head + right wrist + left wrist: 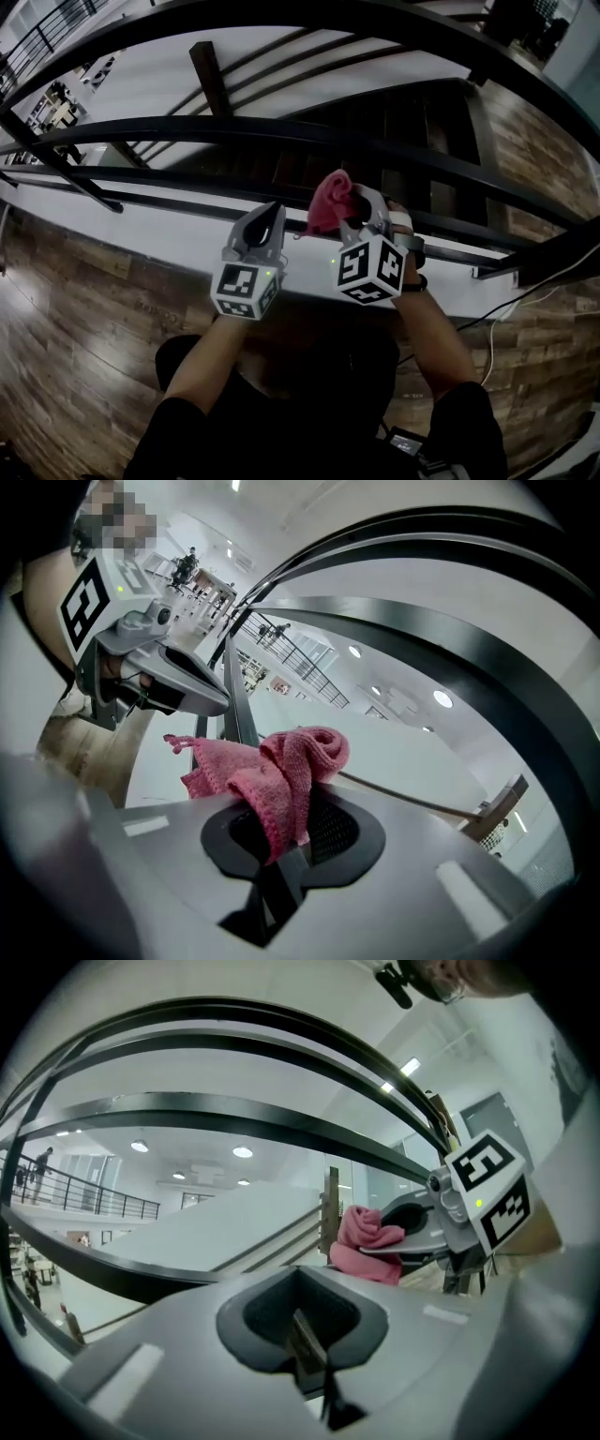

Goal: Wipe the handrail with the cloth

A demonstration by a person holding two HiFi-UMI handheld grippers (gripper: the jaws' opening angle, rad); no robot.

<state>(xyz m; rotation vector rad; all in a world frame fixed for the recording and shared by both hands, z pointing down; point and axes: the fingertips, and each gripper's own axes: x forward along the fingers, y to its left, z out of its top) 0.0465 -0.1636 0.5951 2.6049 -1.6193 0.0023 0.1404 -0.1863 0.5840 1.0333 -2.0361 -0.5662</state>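
Note:
A pink knitted cloth sticks up bunched from my right gripper, which is shut on it just in front of the black handrail. In the right gripper view the cloth is pinched between the jaws and folds over them. My left gripper is beside it on the left, a little apart, shut with nothing in it. In the left gripper view the closed jaws point at the rails. The cloth and the right gripper show to the right there.
Several curved black rails run across above a white ledge. Dark stairs drop beyond them. Wood-pattern floor lies under me. A white cable trails at the right. A balcony with far-off people shows in the distance.

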